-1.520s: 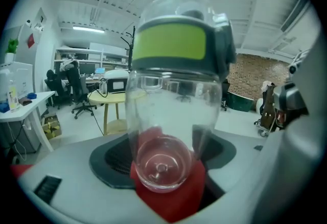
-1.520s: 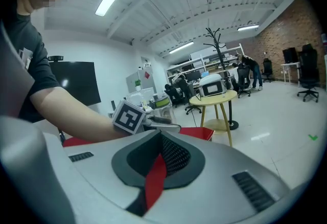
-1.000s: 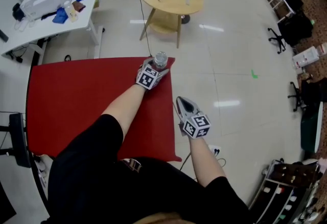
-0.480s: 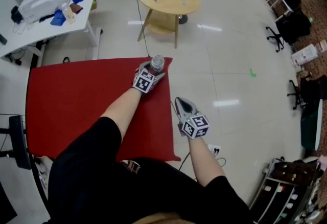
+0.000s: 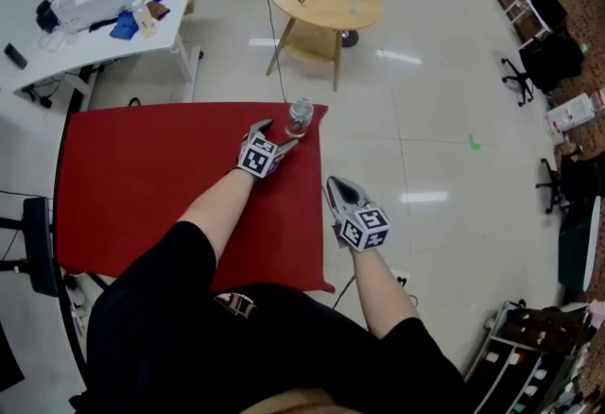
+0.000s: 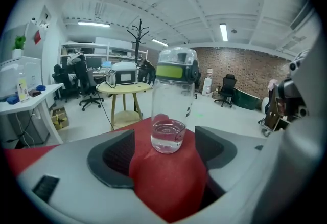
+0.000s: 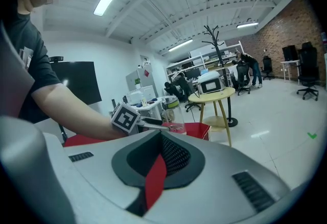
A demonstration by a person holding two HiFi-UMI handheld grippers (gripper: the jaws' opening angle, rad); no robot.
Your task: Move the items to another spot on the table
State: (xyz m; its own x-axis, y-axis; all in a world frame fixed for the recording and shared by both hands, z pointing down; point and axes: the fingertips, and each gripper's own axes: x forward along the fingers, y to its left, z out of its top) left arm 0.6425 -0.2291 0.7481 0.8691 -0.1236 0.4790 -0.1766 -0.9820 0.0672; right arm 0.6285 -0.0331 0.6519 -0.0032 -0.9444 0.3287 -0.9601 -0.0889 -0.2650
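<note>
Water bottle (image 5: 300, 115) now free, upright at red table (image 5: 142, 176) upper-right corner | left gripper (image 5: 280, 132) has released it, jaws spread wide, drawn back | right gripper (image 5: 338, 187) unchanged, jaws together, empty

A round wooden table (image 5: 321, 13) and white desk (image 5: 95, 43) stand on glossy pale floor (image 5: 444, 53).

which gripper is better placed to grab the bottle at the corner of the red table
Probably left. The left gripper is open, with the bottle standing upright just beyond its jaws. The right gripper is shut, past the right edge of the table and farther away.
</note>
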